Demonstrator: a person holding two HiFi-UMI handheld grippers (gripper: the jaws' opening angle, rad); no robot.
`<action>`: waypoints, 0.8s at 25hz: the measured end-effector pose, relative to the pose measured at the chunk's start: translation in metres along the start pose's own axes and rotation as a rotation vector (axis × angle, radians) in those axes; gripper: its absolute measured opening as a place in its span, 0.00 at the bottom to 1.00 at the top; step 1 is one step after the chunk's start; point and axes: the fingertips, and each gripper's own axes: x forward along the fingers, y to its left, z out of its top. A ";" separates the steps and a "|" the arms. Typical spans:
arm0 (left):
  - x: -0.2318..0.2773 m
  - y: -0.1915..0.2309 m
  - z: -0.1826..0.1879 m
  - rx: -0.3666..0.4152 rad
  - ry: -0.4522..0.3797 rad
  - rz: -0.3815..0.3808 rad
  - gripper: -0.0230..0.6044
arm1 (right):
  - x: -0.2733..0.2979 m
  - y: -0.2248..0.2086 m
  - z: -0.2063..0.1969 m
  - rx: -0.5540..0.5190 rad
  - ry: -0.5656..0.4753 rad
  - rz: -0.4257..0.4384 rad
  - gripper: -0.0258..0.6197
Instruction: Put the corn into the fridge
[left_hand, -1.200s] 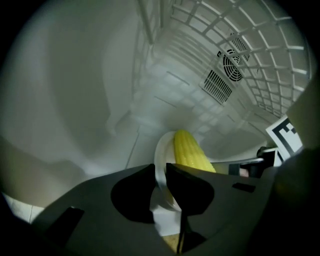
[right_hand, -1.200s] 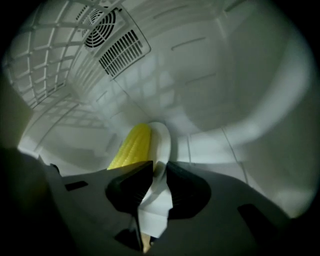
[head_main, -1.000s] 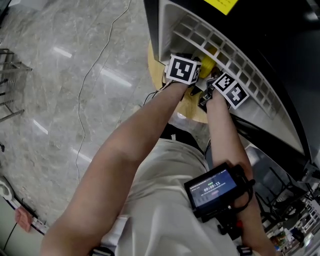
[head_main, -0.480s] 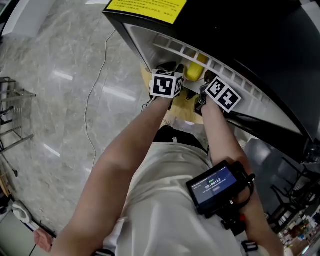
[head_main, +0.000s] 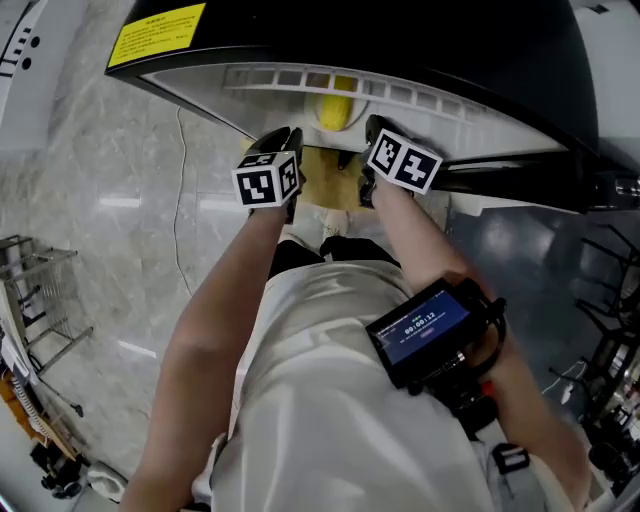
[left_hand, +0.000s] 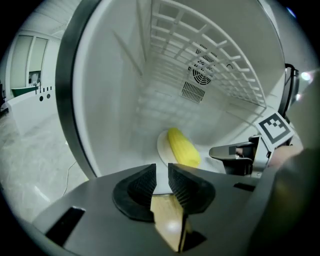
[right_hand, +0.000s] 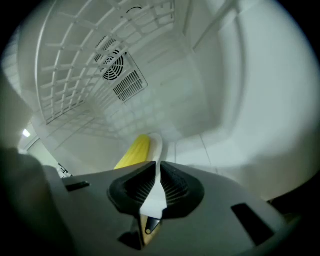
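A yellow corn cob (left_hand: 182, 146) lies on a small white plate (left_hand: 162, 145) inside the white fridge compartment (left_hand: 115, 90). My right gripper (right_hand: 158, 170) is shut on the plate's rim (right_hand: 156, 150), with the corn (right_hand: 134, 151) just beyond its jaws. I cannot tell whether the plate rests on the fridge floor. To the plate's left, my left gripper (left_hand: 162, 172) holds nothing, its jaws almost together at the fridge opening. In the head view the corn (head_main: 335, 110) shows under the fridge's top edge, between the left gripper (head_main: 285, 140) and the right gripper (head_main: 372, 130).
A white wire shelf (left_hand: 200, 40) hangs above the corn, and a round fan vent (right_hand: 115, 65) sits on the back wall. A round wooden table (head_main: 330, 185) stands below the grippers in front of the fridge. A cable (head_main: 180, 200) runs across the marble floor at left.
Both grippers have gone forward to the fridge opening. The plate with the corn has moved off the wooden table and in under the wire shelf. My head has swung over the fridge top.
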 end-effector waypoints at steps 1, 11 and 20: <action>-0.003 0.004 -0.003 0.004 0.004 0.005 0.16 | 0.001 0.003 -0.001 -0.009 0.000 0.011 0.10; -0.056 -0.013 -0.002 0.023 -0.081 -0.060 0.05 | -0.040 0.011 -0.016 -0.053 -0.010 0.099 0.05; -0.118 -0.029 -0.019 0.147 -0.124 -0.163 0.05 | -0.090 0.022 -0.035 -0.076 -0.042 0.097 0.05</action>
